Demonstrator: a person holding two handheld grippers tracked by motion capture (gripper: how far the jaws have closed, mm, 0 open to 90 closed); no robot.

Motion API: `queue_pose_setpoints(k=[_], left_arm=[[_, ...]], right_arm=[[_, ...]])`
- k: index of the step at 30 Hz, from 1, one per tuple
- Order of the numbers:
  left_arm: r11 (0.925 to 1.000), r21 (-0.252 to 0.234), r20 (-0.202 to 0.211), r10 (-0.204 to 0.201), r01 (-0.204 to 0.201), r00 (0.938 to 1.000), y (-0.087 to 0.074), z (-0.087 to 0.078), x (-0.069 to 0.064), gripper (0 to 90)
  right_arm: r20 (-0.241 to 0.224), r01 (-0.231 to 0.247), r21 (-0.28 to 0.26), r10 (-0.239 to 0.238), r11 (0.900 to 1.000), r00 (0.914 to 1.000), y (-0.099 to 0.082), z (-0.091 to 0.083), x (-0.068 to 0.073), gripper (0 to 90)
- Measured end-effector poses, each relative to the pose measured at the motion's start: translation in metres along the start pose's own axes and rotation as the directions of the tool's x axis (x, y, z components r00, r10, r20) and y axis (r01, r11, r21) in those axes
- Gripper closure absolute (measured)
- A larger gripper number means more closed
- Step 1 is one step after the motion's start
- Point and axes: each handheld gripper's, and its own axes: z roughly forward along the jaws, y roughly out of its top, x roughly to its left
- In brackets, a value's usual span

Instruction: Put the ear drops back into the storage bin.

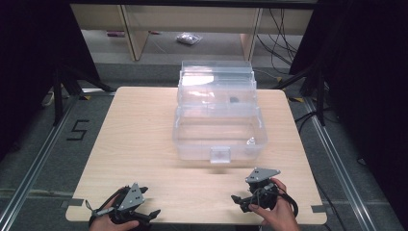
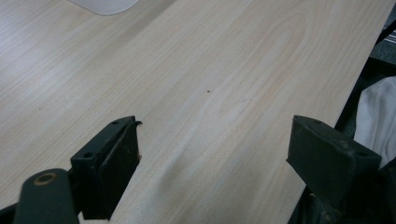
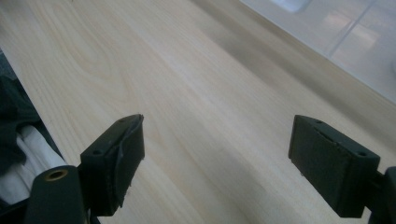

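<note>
The table (image 1: pixel 144 144) is looked down on from above the person's side, facing forward. Bare wood is viewed closely and low along the wide-set jaws of the left gripper (image 2: pixel 212 144) and of the right gripper (image 3: pixel 217 144). The clear box (image 1: pixel 219 115) ahead is shared with both.

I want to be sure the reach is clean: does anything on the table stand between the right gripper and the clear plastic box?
Nothing visible does. The right gripper, jaws open, sits near the table's front edge, and bare wood lies between it and the clear plastic box with its front latch.
</note>
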Motion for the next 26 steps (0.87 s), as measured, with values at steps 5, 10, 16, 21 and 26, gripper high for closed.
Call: queue_pose_setpoints(k=[5,10,16,21,26], left_arm=[[0.9996,0.008,0.000,0.026,-0.026,0.9997,0.001,0.000,0.001,16.1],[0.9997,0.008,-0.001,0.024,-0.024,0.9997,0.001,0.000,0.001,16.1],[0.9997,0.007,-0.002,0.025,-0.025,0.9997,0.001,0.000,0.001,16.1],[0.9999,-0.004,0.008,0.010,-0.010,0.9999,0.001,0.000,-0.001,16.1],[0.9999,0.000,0.006,0.012,-0.012,0.9999,0.000,0.000,0.000,16.1]], right_arm=[[0.001,0.003,-0.011,-0.003,0.9999,1.0000,-0.007,0.001,0.003,19.2],[0.000,-0.009,0.025,0.009,0.9996,1.0000,-0.012,-0.002,0.007,19.2],[0.004,0.003,-0.005,-0.003,1.0000,1.0000,-0.018,-0.002,0.009,19.2],[0.002,-0.004,0.007,0.004,1.0000,1.0000,-0.021,-0.003,0.010,19.2],[0.002,-0.007,0.001,0.007,1.0000,1.0000,-0.022,-0.004,0.009,19.3]])
